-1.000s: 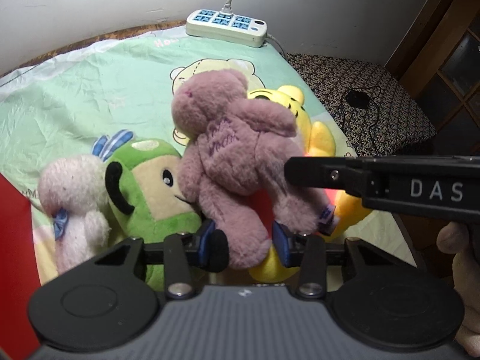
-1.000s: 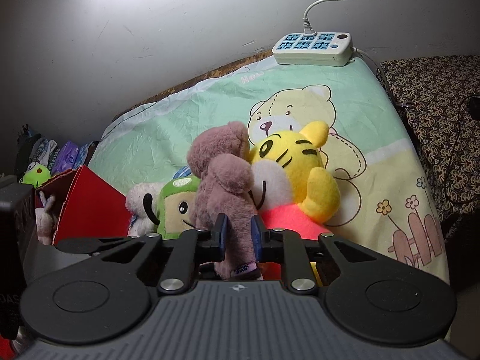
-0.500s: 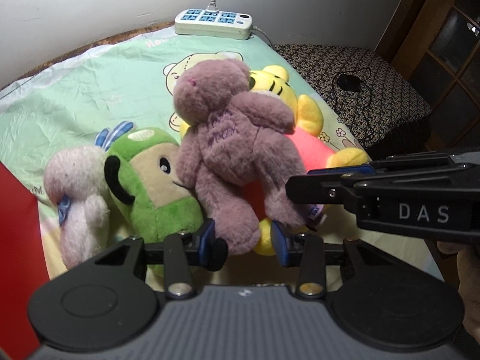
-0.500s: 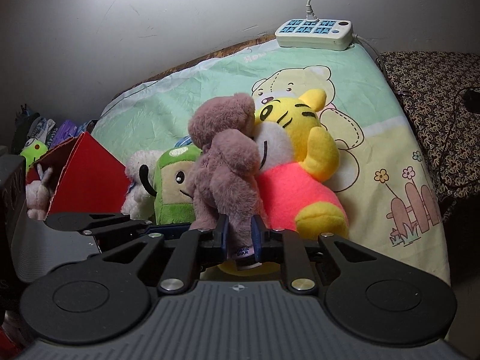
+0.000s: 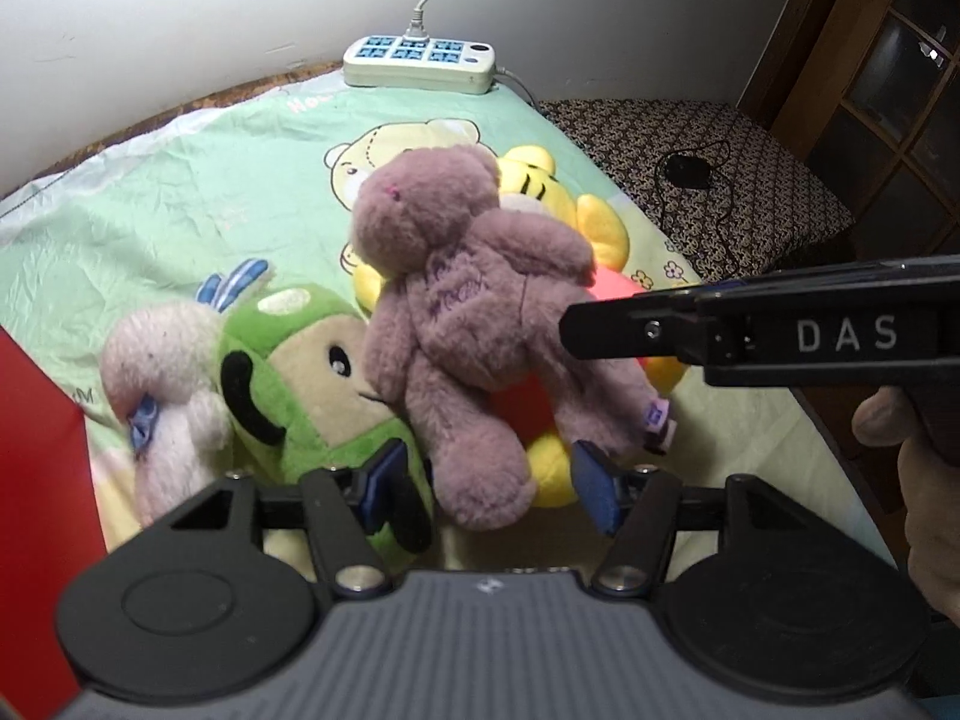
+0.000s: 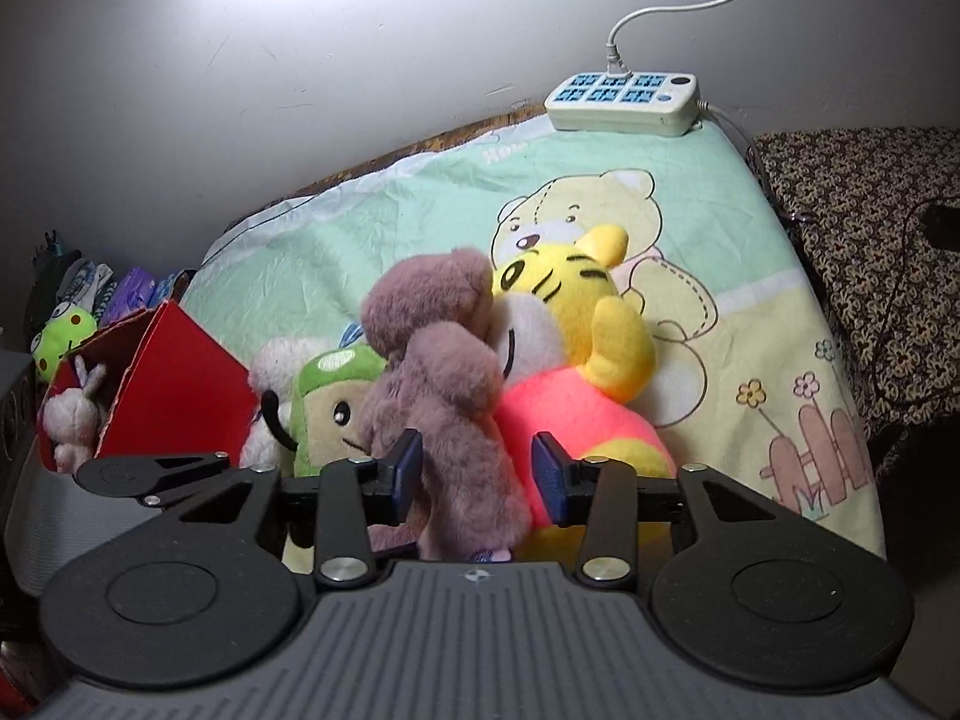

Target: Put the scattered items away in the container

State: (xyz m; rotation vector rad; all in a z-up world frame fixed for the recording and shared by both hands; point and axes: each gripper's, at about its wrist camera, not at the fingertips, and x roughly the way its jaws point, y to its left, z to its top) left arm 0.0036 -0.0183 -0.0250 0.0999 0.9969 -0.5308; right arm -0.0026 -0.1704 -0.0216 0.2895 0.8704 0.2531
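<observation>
At the far left stands your red cardboard box (image 6: pixel 171 387), with a small pink bunny (image 6: pixel 72 420) already inside. Just right of it on the green cartoon bedsheet (image 5: pixel 180 192) lie a pale pink plush (image 5: pixel 162 372) and a green plush (image 5: pixel 306 372), touching. Your left gripper (image 5: pixel 486 474) is spread wide around one leg of the mauve teddy bear (image 5: pixel 468 312), not pinching it. Your right gripper (image 6: pixel 477 474) is likewise released, its blue pads either side of the bear's other leg. The bear lies on the yellow tiger plush (image 6: pixel 576 348). A white power strip (image 6: pixel 624 102) rests at the far edge.
</observation>
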